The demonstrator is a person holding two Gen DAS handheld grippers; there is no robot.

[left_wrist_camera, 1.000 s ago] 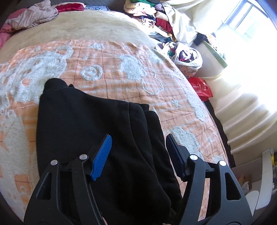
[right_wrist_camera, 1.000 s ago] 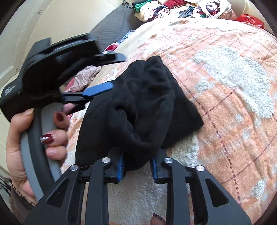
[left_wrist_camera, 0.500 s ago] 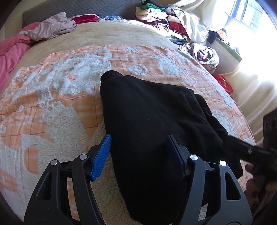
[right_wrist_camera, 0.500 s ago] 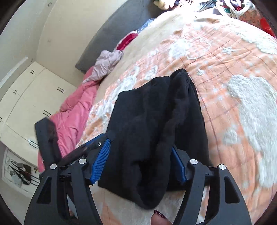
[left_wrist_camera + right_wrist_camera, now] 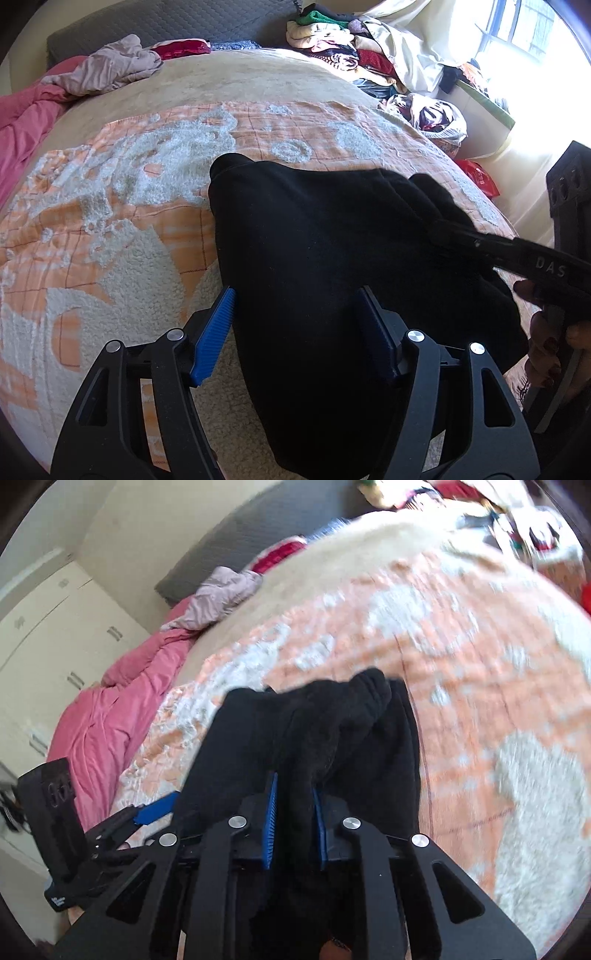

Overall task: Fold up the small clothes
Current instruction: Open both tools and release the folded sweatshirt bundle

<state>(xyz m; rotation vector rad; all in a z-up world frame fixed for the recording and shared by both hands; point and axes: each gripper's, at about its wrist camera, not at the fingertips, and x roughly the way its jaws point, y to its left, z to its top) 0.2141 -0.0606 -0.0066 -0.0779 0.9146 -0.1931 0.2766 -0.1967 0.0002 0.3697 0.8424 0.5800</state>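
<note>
A: The black garment point(image 5: 332, 251) lies partly folded on the bed, on the orange-and-white blanket point(image 5: 110, 229). The right tongs point(image 5: 293, 812) are clamped on a thick bunch of it near its nearer edge; the left tongs point(image 5: 295, 325) are spread wide, one pad beside the cloth's left edge, the other over the cloth, gripping nothing.

B: What could go wrong?

A: The right tongs seem to hold several layers at once. If they pull, the whole bundle may drag across instead of one layer turning over, and the fold skews. The fabric looks like soft, heavy fleece, so the bunch could also slip from the ribbed blue pads point(image 5: 271, 819).

B: And the surface?

A: The blanket is nubbly, with raised looped patches; it probably catches the fleece, so sliding would wrinkle the underside. The left tongs' view shows the garment as a broad rounded slab with a lumpy right side
</note>
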